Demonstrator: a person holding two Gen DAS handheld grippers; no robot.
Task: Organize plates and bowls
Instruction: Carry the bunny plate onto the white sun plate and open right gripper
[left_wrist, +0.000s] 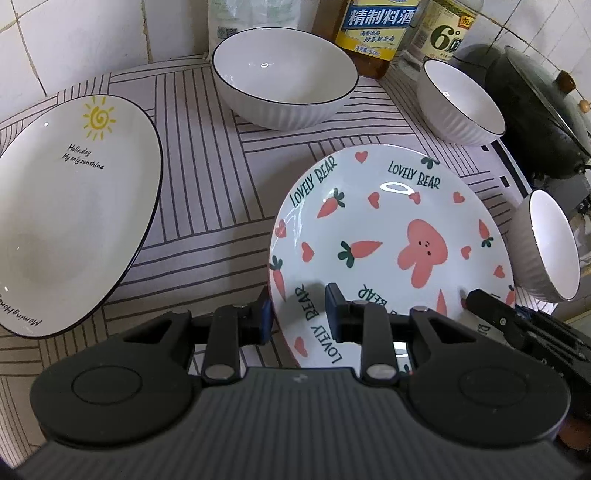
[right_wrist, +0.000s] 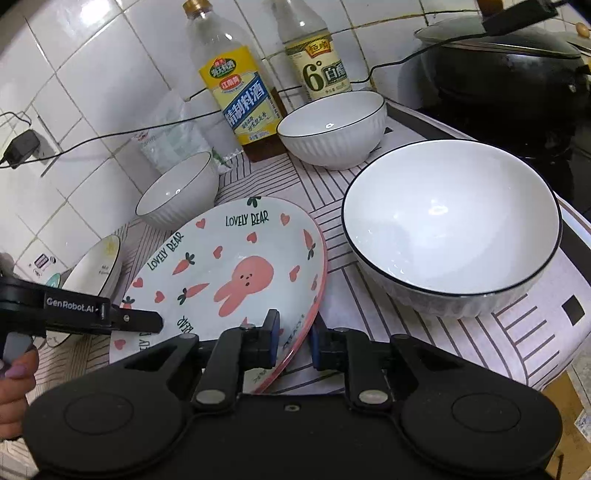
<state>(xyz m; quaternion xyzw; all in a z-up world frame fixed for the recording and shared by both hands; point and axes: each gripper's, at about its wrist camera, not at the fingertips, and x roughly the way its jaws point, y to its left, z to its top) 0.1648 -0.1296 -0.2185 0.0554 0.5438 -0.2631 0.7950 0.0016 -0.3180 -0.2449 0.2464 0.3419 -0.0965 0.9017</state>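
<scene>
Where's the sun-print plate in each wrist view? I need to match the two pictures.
Left wrist: the sun-print plate fills the left side, flat on the striped mat.
Right wrist: the plate is small at the left edge, behind the left gripper.
Shared landmark: the Lovely Bear plate, which lies right of it in both views.

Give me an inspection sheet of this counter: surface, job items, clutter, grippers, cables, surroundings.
Surface: striped mat over the counter.
Job's things: Lovely Bear plate, sunshine plate, three white bowls; largest bowl right of the bear plate.
Clutter: cooking wine bottle, vinegar bottle, lidded black wok.
Grippers: left gripper open, straddling the bear plate's rim; right gripper open around the same plate's edge.
Cables: black cable from a wall plug.
Surroundings: white tiled wall.
</scene>
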